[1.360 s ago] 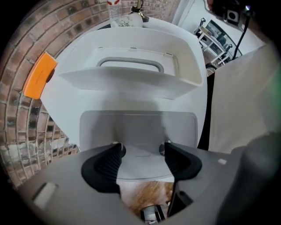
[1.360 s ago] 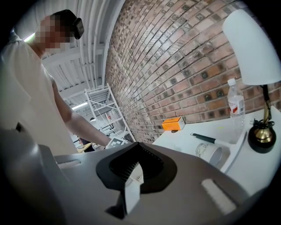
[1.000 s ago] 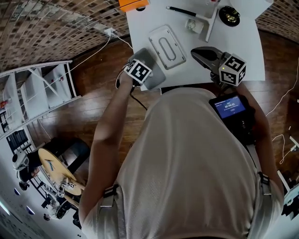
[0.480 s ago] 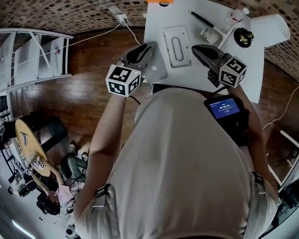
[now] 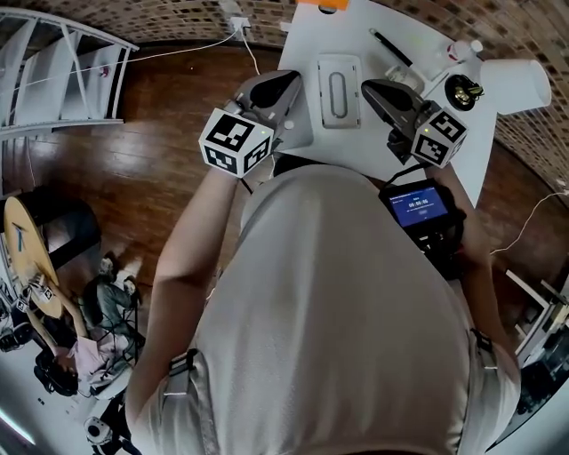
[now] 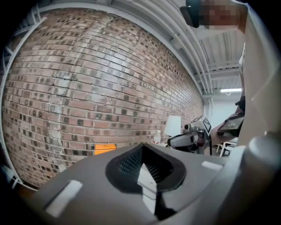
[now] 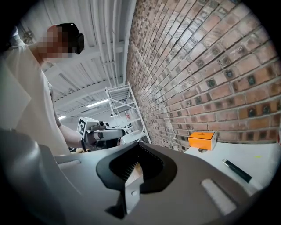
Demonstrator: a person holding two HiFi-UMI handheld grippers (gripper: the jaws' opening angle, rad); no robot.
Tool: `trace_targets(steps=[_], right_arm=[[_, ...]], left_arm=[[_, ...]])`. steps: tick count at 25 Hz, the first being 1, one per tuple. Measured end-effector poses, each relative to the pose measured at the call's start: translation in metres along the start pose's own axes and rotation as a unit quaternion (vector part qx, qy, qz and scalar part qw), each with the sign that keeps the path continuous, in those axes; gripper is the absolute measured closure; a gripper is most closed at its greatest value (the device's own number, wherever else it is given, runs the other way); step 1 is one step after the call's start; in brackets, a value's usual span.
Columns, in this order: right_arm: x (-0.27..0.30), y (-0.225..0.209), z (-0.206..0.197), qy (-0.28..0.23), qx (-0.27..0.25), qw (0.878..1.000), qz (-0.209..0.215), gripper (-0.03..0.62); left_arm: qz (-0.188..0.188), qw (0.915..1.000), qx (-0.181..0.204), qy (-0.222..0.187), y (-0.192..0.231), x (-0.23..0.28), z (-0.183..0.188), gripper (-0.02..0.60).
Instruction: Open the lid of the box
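Box point(image 5: 339, 89) laid flat on white table point(image 5: 304, 40), 12 o'clock; brick wall point(image 6: 88, 88) behind, wood floor point(image 5: 178, 115) below. Left hand-held gripper point(image 5: 291, 80) and right hand-held gripper point(image 5: 368, 88) fully closed, nothing held, box flanked.

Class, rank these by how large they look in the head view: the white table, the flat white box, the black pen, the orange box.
1. white table
2. flat white box
3. black pen
Unranked: orange box, cut off by the picture's top edge.

The box point(image 5: 339, 89) is pale grey, the table point(image 5: 356, 27) white, the brick wall point(image 6: 88, 88) reddish-brown, the carton point(image 7: 202, 140) orange.
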State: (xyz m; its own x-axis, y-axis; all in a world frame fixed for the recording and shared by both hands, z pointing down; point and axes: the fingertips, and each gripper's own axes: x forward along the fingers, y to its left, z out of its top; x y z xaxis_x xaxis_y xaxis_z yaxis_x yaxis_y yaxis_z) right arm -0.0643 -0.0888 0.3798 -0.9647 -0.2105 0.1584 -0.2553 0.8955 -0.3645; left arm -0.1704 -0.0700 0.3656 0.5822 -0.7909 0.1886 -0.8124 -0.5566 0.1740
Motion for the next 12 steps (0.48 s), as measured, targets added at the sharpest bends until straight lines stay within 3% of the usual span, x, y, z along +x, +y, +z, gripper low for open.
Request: trace_targets(steps=[12], right_arm=[[-0.005, 0.005, 0.002, -0.001, -0.027, 1.000, 0.004, 0.594]], left_arm=[[-0.016, 0.9998, 0.003, 0.011, -0.011, 0.011, -0.016, 0.581]])
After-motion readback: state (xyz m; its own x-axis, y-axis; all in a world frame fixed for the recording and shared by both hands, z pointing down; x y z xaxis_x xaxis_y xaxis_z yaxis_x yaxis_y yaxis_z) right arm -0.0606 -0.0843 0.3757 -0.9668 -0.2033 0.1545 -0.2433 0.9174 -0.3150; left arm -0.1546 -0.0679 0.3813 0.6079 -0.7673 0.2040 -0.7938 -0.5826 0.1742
